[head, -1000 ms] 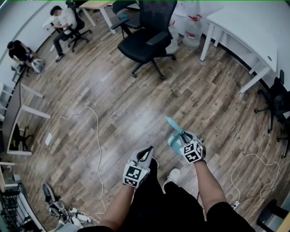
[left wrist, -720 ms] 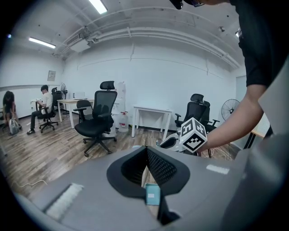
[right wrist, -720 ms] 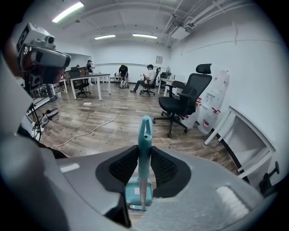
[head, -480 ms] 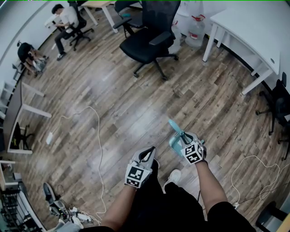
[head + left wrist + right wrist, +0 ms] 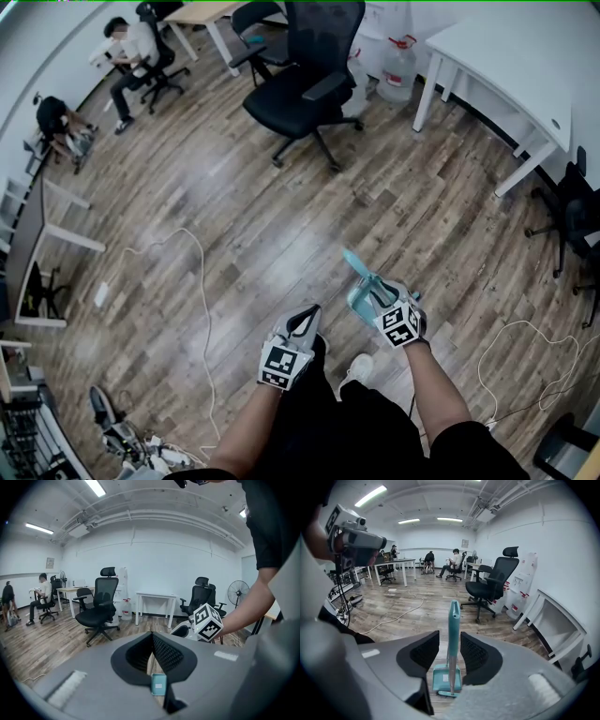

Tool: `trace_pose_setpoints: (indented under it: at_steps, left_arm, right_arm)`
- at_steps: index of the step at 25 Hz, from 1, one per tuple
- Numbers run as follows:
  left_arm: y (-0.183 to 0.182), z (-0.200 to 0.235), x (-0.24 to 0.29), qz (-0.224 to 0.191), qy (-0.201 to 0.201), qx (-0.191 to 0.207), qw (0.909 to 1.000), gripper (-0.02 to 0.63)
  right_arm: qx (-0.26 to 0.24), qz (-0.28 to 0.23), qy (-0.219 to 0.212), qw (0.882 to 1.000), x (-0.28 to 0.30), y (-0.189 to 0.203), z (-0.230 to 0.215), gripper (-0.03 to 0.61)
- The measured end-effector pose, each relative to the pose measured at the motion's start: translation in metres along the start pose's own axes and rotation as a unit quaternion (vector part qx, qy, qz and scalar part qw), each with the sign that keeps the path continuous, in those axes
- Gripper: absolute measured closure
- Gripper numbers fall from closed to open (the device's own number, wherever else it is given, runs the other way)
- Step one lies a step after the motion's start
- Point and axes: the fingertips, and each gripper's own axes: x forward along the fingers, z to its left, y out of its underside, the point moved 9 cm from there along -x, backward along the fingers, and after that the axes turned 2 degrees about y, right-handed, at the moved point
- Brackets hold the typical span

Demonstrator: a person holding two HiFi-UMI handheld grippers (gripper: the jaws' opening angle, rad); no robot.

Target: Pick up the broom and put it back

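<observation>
Now the broom stands free between parted jaws.
The right gripper (image 5: 378, 284) has just been opening its jaws; they flank the teal handle of the broom (image 5: 453, 620) without pressing it. The broom stands upright, docked in its dustpan (image 5: 442, 679) on the wooden floor (image 5: 281, 216), so the putting back looks done. The left gripper (image 5: 302, 317) hangs at 8 o'clock of the broom, jaws together on nothing. A black office chair (image 5: 305, 89) stands well apart at 11 o'clock, a white table (image 5: 525, 56) at 1 and a white cable (image 5: 202, 281) at 9. Nothing seems to block a withdrawal.
</observation>
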Motion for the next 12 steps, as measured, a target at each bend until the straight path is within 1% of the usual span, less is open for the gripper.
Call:
trace_pose_setpoints:
  at_steps: [3, 6, 7, 9, 11, 12]
  left_arm:
    - [-0.004, -0.003, 0.002, -0.008, -0.001, 0.003, 1.0000, 0.597]
    - [-0.009, -0.005, 0.004, -0.019, 0.000, 0.002, 0.9998, 0.597]
    - [-0.011, -0.006, 0.004, -0.024, 0.002, -0.002, 0.9997, 0.597]
    - [-0.014, -0.006, 0.003, -0.033, 0.004, -0.020, 0.9992, 0.597]
    - [-0.013, -0.006, 0.000, -0.036, 0.002, -0.036, 0.9987, 0.597]
    - [-0.014, -0.006, -0.001, -0.038, 0.001, -0.037, 0.9986, 0.597]
  right_arm:
    - [-0.018, -0.016, 0.001, 1.000, -0.017, -0.009, 0.008, 0.433]
    - [-0.028, -0.049, 0.011, 0.998, -0.037, -0.024, 0.014, 0.433]
    - [-0.034, -0.064, 0.018, 0.997, -0.045, -0.029, 0.017, 0.434]
    - [-0.044, -0.098, 0.033, 0.994, -0.065, -0.038, 0.022, 0.476]
    - [-0.039, -0.128, 0.044, 0.990, -0.086, -0.047, 0.025, 0.485]
    - [-0.031, -0.142, 0.048, 0.988, -0.096, -0.051, 0.025, 0.491]
